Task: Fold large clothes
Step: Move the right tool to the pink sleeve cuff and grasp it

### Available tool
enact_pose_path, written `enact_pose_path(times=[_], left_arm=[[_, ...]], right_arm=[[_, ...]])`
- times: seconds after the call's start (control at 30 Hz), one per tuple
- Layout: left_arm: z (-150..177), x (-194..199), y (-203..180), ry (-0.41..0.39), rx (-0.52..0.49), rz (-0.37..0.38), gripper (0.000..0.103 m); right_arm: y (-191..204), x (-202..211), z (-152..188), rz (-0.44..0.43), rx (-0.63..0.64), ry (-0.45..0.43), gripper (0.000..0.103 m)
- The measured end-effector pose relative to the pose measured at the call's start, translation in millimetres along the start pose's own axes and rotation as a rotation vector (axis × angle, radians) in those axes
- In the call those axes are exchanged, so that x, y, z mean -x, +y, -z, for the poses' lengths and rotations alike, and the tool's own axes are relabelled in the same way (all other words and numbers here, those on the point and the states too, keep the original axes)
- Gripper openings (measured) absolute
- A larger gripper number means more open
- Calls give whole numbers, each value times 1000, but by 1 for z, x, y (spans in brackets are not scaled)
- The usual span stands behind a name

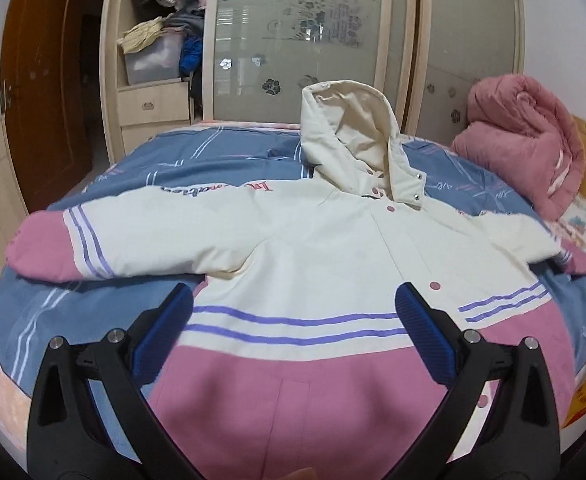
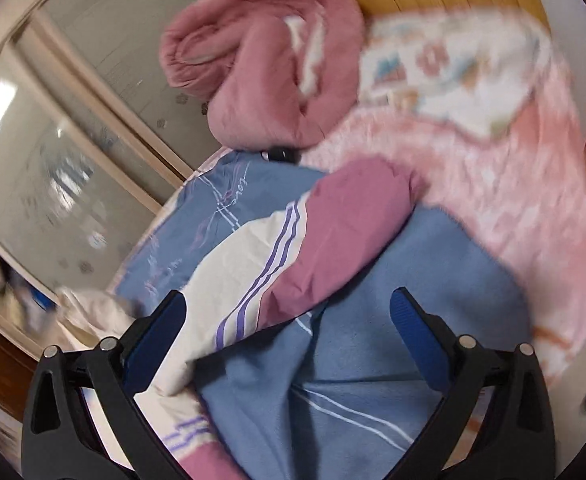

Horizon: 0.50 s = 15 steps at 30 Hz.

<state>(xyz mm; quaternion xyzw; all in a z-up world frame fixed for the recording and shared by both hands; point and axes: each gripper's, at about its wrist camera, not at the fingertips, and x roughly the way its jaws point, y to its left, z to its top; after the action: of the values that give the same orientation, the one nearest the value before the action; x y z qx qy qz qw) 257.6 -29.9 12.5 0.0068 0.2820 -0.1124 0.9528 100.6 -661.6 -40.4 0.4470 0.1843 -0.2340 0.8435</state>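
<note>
A large cream hooded jacket (image 1: 313, 248) with pink hem, pink cuffs and purple stripes lies spread front-up on the bed, hood (image 1: 353, 140) standing up at the far side. My left gripper (image 1: 293, 304) is open and empty, hovering above the jacket's hem. In the right wrist view, the jacket's right sleeve (image 2: 277, 256) with its pink cuff (image 2: 357, 208) lies stretched out on the blue sheet. My right gripper (image 2: 287, 312) is open and empty just above that sleeve. The view is blurred.
The bed has a blue patterned sheet (image 1: 181, 164). A bundled pink quilt (image 1: 525, 132) and a pink floral blanket (image 2: 493, 184) lie toward the headboard side. A wardrobe with frosted doors (image 1: 293, 40) and an open clothes shelf (image 1: 161, 32) stands behind the bed.
</note>
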Motion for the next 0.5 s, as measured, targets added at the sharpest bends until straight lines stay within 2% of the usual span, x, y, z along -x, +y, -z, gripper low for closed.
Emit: enact_pose_path(times=[0.1,0.17,0.2,0.33,0.5], left_arm=[[-2,-1,-5,16,14,25,101],[-3,0,-8,16,22,74,101],[-3,-1,-9,11,18,80,101],[1,-7,-17,24,-16,82,101],[6,-17,-19,52,-24,85,101]], right_arm=[[-14,-13,-8,-40,-73,15,91],[-18,-25,-12,-59,-100,43,75],[-20,-33,-14,-51,-115,57,72],[-31,-51,-17,15,-163,81,65],[-53,-64,-25,73,-249,63,65]])
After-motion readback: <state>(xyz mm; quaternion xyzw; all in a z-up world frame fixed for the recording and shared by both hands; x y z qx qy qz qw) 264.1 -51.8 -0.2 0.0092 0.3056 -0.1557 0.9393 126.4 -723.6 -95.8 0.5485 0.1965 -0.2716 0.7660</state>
